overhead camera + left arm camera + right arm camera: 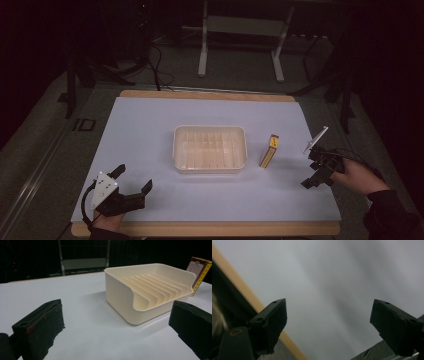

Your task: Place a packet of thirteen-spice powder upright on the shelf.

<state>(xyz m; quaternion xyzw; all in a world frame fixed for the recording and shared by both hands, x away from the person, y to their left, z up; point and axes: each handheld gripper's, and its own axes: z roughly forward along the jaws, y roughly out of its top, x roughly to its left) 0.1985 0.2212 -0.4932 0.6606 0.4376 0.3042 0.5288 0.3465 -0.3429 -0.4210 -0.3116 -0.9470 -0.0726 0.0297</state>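
Broad bare stretches of the pale lilac table sheet (150,125) lie left of, behind and in front of the cream ribbed plastic tray (210,149) at centre. The upright yellow-edged small box (269,150) stands just right of the tray; the gap between them looks narrow, though dim light blurs it.

White table cover (150,125); metal stand legs (202,55) on floor behind.

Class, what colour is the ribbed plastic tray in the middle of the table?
Cream; the ribbed plastic tray shows best in the left gripper view.
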